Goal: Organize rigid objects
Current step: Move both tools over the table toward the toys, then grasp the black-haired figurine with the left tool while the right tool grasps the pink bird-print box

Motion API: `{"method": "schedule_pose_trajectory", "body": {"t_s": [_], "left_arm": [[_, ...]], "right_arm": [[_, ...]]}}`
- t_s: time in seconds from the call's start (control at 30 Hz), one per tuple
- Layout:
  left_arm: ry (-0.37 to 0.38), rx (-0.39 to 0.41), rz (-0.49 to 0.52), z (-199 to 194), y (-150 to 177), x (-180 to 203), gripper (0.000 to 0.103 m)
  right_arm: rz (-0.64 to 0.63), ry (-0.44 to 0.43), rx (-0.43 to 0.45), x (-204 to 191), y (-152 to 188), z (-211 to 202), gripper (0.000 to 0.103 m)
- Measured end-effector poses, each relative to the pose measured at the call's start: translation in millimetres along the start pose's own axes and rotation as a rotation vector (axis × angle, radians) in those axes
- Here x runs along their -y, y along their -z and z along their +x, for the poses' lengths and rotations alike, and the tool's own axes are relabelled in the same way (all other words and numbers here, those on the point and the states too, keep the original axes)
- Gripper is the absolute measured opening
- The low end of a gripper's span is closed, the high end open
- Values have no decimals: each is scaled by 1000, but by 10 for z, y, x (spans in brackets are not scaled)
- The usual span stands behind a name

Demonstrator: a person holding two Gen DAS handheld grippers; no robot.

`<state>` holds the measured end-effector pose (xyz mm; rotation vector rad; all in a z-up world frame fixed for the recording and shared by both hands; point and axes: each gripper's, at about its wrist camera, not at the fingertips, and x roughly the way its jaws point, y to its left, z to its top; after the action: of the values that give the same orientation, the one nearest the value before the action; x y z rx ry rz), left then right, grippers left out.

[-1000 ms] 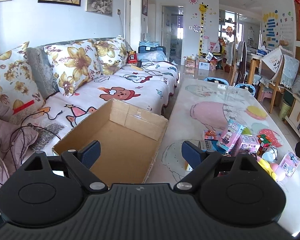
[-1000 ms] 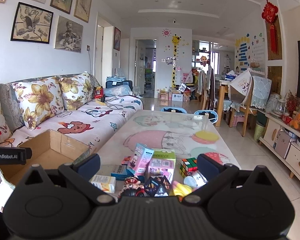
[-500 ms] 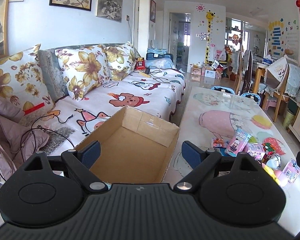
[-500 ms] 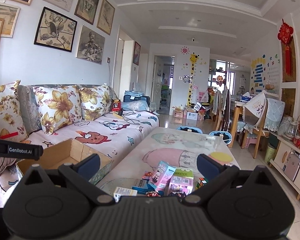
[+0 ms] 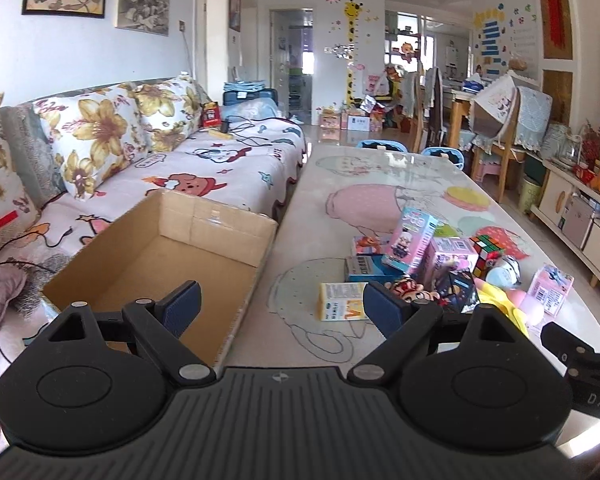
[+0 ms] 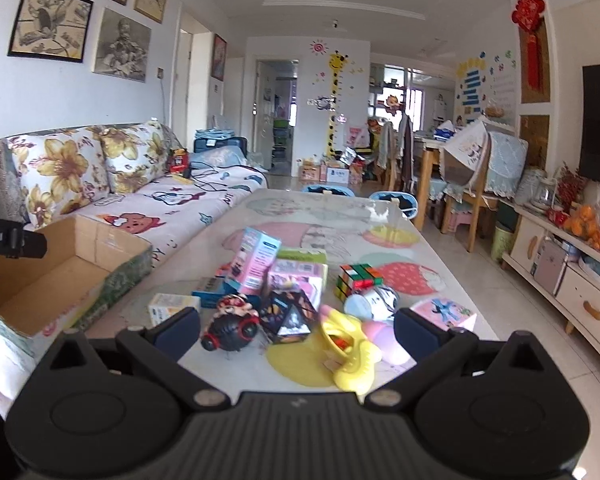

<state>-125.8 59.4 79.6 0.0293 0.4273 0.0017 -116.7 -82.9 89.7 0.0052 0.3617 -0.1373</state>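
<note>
Right wrist view: the right claw point(image 6: 296, 330) hangs spread wide and empty over the near edge of the counter point(image 6: 392, 216), with the toy heap straight ahead at twelve o'clock. Nearest lie a round black-and-red figure toy point(image 6: 230, 324), a dark faceted puzzle point(image 6: 288, 312) and a yellow plastic toy point(image 6: 348, 354) — all light, hard and probably a bit slick. The Rubik's cube point(image 6: 354, 278), at one o'clock, looks easiest: flat, stiff sides to pinch squarely. The pink carton point(image 6: 254, 262) at eleven o'clock stands upright and would likely dent, so its narrow edges are the safer hold. In the left wrist view the left claw point(image 5: 282, 306) is likewise spread and empty, the open cardboard box point(image 5: 236, 228) at eleven o'clock on the counter's sofa side, nothing inside that shows.
</note>
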Motion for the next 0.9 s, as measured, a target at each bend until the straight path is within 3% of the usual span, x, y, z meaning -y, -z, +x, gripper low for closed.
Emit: {"method": "schedule_pose_trajectory", "body": {"t_s": [0.43,0.73,0.9], "left_arm": [[143,-23,198,510,272,630,103],[160,-30,290,755,342,836,103],[156,-57,306,862,312,863,103]], "right_arm": [[93,176,-105,802,264,540,102],[143,228,-113,1295,219,1087,102],[144,188,-142,1505,220,1368,102]]}}
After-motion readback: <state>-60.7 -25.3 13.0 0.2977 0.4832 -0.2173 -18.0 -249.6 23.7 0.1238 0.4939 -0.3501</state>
